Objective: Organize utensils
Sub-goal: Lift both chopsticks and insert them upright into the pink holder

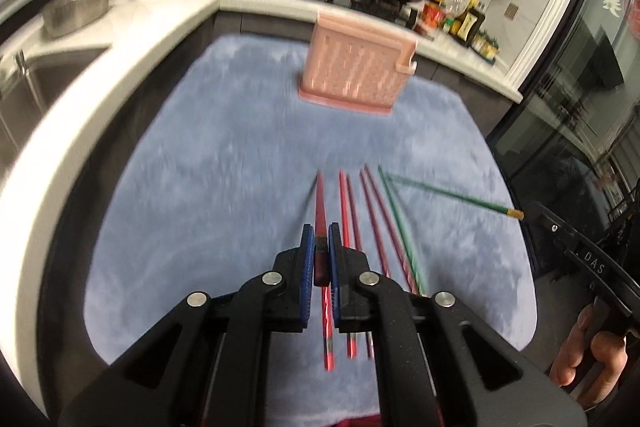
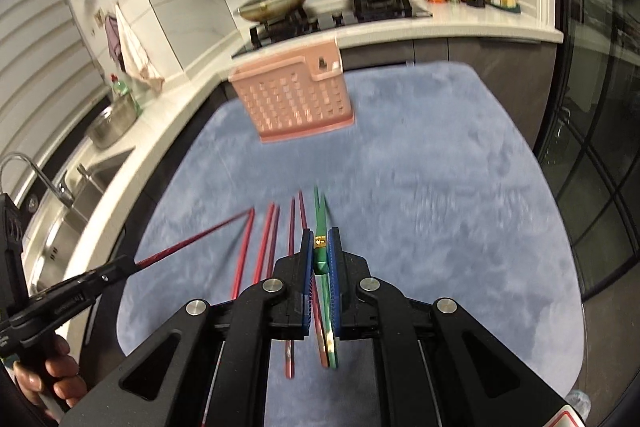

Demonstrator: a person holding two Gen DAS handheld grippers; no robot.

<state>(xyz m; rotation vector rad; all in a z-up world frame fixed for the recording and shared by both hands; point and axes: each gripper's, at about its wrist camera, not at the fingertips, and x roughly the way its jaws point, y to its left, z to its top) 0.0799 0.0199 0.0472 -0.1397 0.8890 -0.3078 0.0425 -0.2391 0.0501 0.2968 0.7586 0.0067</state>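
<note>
Left wrist view: left gripper (image 1: 321, 239) clamped on a red chopstick (image 1: 321, 207), blue pads pressed against both sides, stick raised above the blue-grey mat (image 1: 200, 187) and pointing forward. More red chopsticks (image 1: 352, 215) lying in a row on the mat just right of the held one, a green chopstick (image 1: 400, 227) beside them. Second green chopstick (image 1: 448, 195) held off the mat at the right, its end at the tip of the right gripper (image 1: 536, 217). Pink perforated utensil holder (image 1: 354, 71) standing upright at the far side of the mat, well apart from the chopsticks. Frame blurred.

Right wrist view: right gripper (image 2: 320, 245) clamped on the green chopstick (image 2: 320, 219), gold band showing between the pads. Remaining red chopsticks (image 2: 264, 247) flat on the mat (image 2: 440, 187) to the left. Left gripper (image 2: 124, 265) at lower left, gripping the red chopstick (image 2: 192, 241) held slantwise. Holder (image 2: 294, 101) upright at the far edge, before the stove (image 2: 332, 15) and its two lidded pans.
</note>
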